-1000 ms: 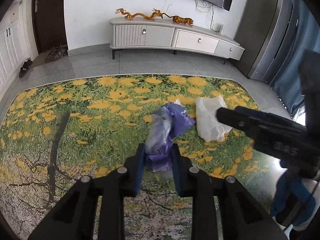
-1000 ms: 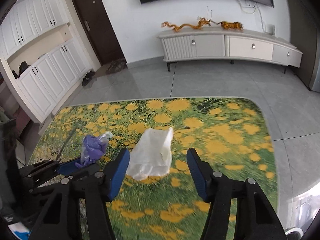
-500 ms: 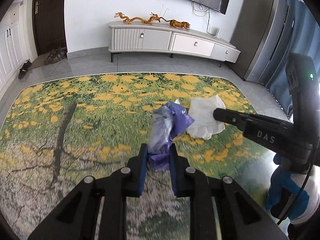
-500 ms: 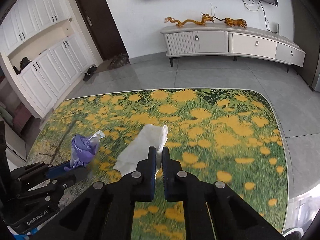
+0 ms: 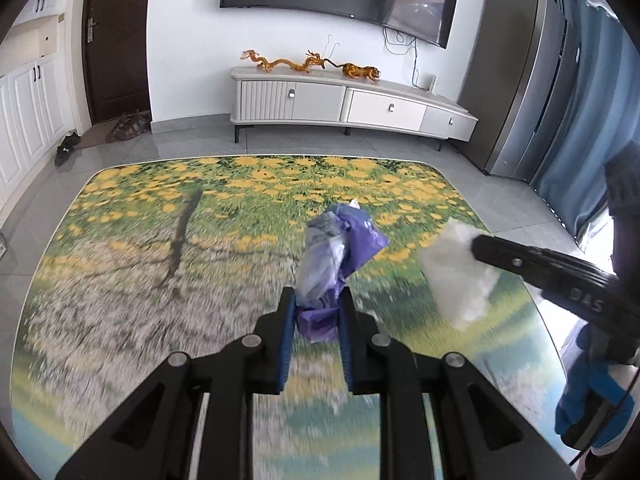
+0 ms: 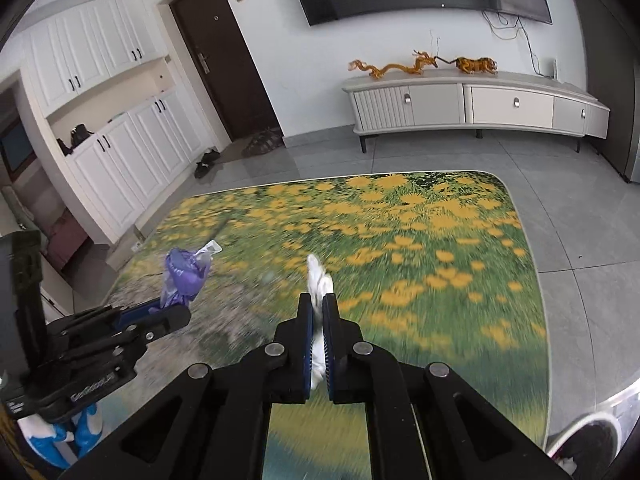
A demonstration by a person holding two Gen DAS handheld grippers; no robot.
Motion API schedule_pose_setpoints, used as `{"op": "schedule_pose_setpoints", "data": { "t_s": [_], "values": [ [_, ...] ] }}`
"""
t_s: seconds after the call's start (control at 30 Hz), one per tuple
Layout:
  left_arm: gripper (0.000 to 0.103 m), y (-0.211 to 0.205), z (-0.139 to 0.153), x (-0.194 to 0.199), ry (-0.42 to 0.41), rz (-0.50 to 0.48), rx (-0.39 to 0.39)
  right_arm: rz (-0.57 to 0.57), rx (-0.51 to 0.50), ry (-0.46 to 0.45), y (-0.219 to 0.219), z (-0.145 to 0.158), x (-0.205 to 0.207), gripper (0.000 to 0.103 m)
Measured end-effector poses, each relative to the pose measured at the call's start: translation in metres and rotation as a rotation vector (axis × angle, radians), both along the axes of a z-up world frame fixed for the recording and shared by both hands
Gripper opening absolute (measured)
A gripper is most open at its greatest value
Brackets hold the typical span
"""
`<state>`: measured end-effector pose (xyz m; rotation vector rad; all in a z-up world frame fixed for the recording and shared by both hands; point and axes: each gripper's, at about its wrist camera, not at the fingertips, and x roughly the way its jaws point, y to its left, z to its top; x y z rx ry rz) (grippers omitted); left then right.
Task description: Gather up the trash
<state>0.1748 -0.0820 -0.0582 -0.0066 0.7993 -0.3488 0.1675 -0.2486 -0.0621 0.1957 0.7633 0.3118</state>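
Here both tongs are clamped, left tongs (image 5: pixel 316 312) on upright purple bag (image 5: pixel 340 248), right tongs (image 6: pixel 318 312) on white bag (image 6: pixel 319 280).

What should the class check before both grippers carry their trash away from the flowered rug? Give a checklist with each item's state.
1. Left gripper shut on crumpled purple plastic bag: ok.
2. Right gripper shut on white crumpled plastic bag: ok.
3. Both bags lifted off the yellow-flowered rug: ok.
4. Grippers apart, not colliding: ok.
5. Trash bin located: cannot tell, none in view.
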Motion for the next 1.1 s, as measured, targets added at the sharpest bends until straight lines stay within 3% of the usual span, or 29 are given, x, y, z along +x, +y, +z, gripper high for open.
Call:
{"op": "schedule_pose_setpoints", "data": {
  "t_s": [0.27, 0.47, 0.5, 0.6, 0.63, 1.1],
  "values": [
    [0.019, 0.010, 0.020, -0.049, -0.030, 0.011, -0.010, -0.006, 0.005, -0.050, -0.004, 0.027, -0.068, 0.005],
    [0.019, 0.017, 0.029, -0.073, -0.039, 0.026, -0.037, -0.017, -0.024, -0.003, -0.007, 0.018, -0.083, 0.007],
    [0.019, 0.018, 0.029, -0.076, -0.040, 0.028, -0.040, -0.014, -0.033, 0.009, -0.004, 0.014, -0.082, 0.010],
    [0.019, 0.022, 0.028, -0.082, -0.038, 0.033, -0.042, -0.021, -0.084, 0.044, 0.005, -0.003, -0.075, 0.041],
    [0.019, 0.024, 0.027, -0.081, -0.038, 0.034, -0.041, -0.021, -0.097, 0.049, 0.008, -0.008, -0.075, 0.047],
    [0.019, 0.035, 0.012, -0.075, -0.022, 0.039, -0.066, -0.050, -0.270, 0.122, 0.032, -0.053, -0.039, 0.054]
  ]
}}
